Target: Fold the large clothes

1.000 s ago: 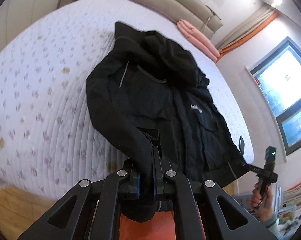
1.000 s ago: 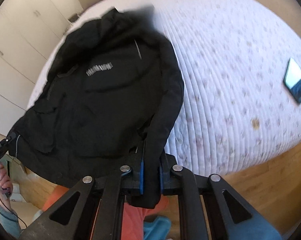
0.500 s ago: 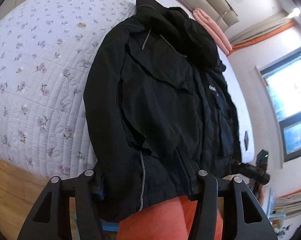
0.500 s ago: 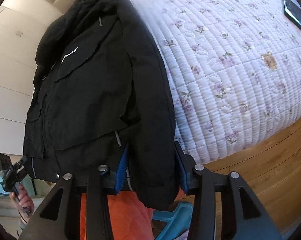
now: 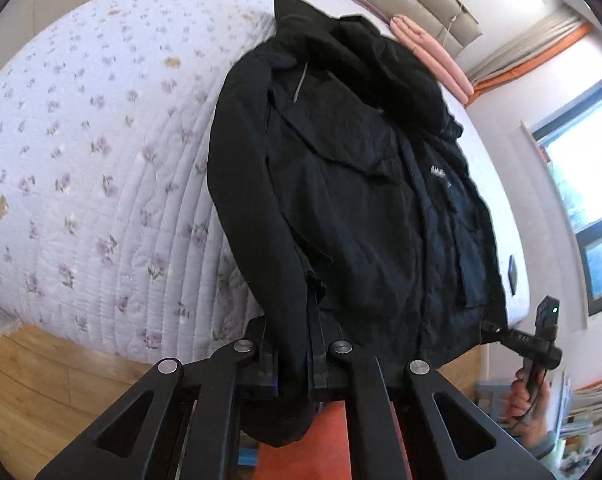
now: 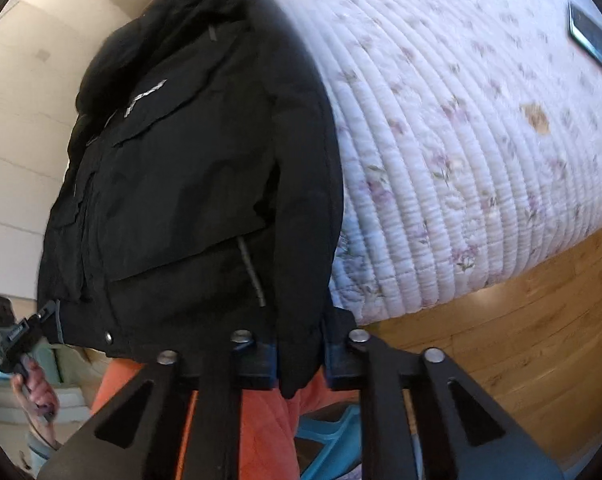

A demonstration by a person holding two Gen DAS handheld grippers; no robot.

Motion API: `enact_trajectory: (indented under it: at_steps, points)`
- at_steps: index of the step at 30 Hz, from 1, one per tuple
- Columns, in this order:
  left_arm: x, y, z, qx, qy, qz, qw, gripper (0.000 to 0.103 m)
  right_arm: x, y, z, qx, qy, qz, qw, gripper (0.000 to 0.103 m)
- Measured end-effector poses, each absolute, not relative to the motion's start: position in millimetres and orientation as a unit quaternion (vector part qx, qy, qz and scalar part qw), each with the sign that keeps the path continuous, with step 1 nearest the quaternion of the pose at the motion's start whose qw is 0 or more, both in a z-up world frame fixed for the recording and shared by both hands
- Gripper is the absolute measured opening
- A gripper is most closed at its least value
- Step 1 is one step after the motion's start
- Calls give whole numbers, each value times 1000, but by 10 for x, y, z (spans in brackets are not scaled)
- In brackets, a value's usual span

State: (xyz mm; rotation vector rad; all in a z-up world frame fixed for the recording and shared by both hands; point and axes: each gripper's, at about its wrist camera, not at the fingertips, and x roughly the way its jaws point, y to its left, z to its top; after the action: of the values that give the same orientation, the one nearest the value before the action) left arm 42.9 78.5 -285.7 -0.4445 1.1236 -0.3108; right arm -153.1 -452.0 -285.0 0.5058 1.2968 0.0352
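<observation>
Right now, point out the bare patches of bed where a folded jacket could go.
Bare quilt lies on the jacket's left-sleeve side, out to the bed edge. Another open stretch runs between the other sleeve and the phone. The middle is crowded by the jacket itself; pink pillows fill the head end.

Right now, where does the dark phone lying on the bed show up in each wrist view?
Left wrist: the phone shows as a thin dark sliver at right, just beyond the black jacket.
Right wrist: the phone lies at the upper right edge on the quilt.
Shared landmark: the black jacket.
</observation>
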Motion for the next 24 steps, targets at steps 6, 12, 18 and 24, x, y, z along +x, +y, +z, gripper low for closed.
enact_trajectory:
  at_steps: [6, 12, 18, 24]
  points:
    - [458, 887, -2192, -242, 455, -163, 841, 8, -1511, -4406, -2206, 192, 558, 22, 807, 11]
    - [877, 872, -1678, -243, 410, -179, 861, 8, -1204, -4598, -1499, 211, 500, 36, 839, 11]
    - [1700, 720, -1589, -231, 392, -194, 869, 8, -505, -4651, -1351, 211, 485, 59, 846, 11]
    - [2469, 716, -1578, -235, 406, -192, 862, 9, 282, -4791, -1432, 215, 514, 75, 827, 11]
